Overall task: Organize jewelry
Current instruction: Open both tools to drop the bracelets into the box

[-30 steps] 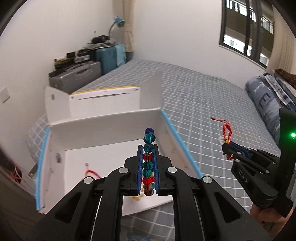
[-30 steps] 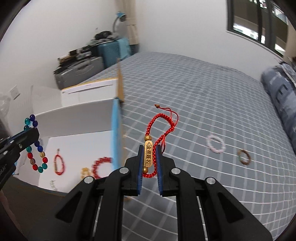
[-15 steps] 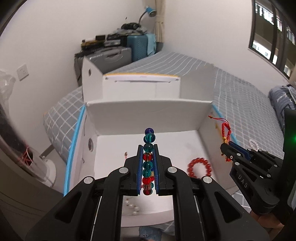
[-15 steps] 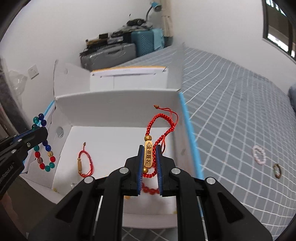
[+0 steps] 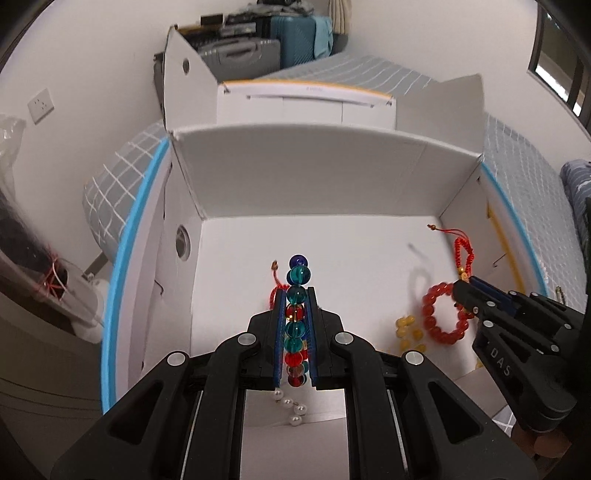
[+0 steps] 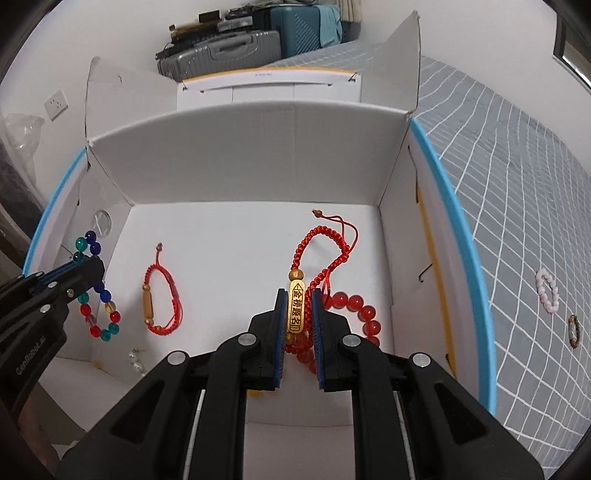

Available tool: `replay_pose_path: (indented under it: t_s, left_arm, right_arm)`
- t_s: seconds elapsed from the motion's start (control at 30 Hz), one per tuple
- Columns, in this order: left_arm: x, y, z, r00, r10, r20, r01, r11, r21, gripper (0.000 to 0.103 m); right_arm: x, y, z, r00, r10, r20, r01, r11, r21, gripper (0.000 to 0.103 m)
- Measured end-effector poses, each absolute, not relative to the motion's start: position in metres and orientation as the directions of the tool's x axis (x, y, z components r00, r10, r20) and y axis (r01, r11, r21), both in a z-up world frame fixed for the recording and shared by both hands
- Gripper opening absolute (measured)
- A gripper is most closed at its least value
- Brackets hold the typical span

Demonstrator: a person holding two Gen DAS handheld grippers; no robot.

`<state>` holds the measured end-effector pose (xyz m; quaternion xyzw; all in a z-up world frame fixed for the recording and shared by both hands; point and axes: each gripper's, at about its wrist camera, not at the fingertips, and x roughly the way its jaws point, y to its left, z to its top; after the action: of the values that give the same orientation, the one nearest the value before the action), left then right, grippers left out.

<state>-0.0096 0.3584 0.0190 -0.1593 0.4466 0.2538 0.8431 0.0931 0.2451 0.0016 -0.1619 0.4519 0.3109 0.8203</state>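
Both grippers (left (image 5: 295,325), right (image 6: 298,314)) clamped on bracelets: glass beads (image 5: 296,295), red cord (image 6: 321,254), seemingly over box (image 6: 258,147).

Two grippers (image 6: 298,295) (image 5: 295,291), one white box (image 6: 240,155), two red cord bracelets (image 6: 159,291) (image 6: 321,254), one red bead bracelet (image 6: 360,306), one multicoloured bead bracelet (image 6: 99,295), one pearl strand (image 5: 290,404), one pink bracelet (image 6: 547,290), one brown bracelet (image 6: 573,331), two suitcases (image 6: 221,50) (image 6: 303,29).

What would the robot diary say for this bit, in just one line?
left gripper: shut on beaded bracelet | right gripper: shut on red cord bracelet | both over white box | not yet released
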Motion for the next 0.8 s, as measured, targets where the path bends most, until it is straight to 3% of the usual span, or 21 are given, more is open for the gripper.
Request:
replay_pose_path:
  t_s: [0.27, 0.33, 0.4, 0.47, 0.5, 0.57, 0.8]
  left_arm:
    - [-0.008, 0.359, 0.017, 0.464, 0.297, -0.834, -0.574, 0.818, -0.028, 0.011]
    - [-0.007, 0.359, 0.017, 0.458, 0.301, -0.836, -0.577, 0.817, -0.022, 0.012]
    - [-0.008, 0.358, 0.018, 0.457, 0.306, -0.835, -0.579, 0.815, -0.018, 0.019]
    - [-0.01, 0.359, 0.021, 0.462, 0.319, -0.828, -0.59, 0.807, -0.018, 0.036]
    - [-0.012, 0.36, 0.023, 0.464, 0.325, -0.824, -0.596, 0.803, -0.018, 0.039]
    - [-0.015, 0.361, 0.027, 0.469, 0.339, -0.816, -0.605, 0.796, -0.017, 0.052]
    - [-0.022, 0.364, 0.035, 0.478, 0.373, -0.795, -0.621, 0.784, -0.005, 0.071]
  right_arm:
    - [0.093, 0.246, -0.002, 0.39, 0.356, -0.849, -0.658, 0.753, 0.014, 0.016]
    - [0.093, 0.245, -0.001, 0.386, 0.366, -0.847, -0.66, 0.751, 0.023, 0.022]
    - [0.093, 0.243, 0.002, 0.38, 0.377, -0.845, -0.663, 0.748, 0.035, 0.038]
    - [0.092, 0.242, 0.006, 0.385, 0.39, -0.836, -0.662, 0.748, 0.044, 0.051]
    - [0.092, 0.241, 0.007, 0.389, 0.395, -0.832, -0.662, 0.748, 0.046, 0.057]
    - [0.091, 0.24, 0.011, 0.396, 0.403, -0.825, -0.66, 0.749, 0.049, 0.063]
    - [0.092, 0.234, 0.02, 0.419, 0.419, -0.806, -0.649, 0.759, 0.057, 0.074]
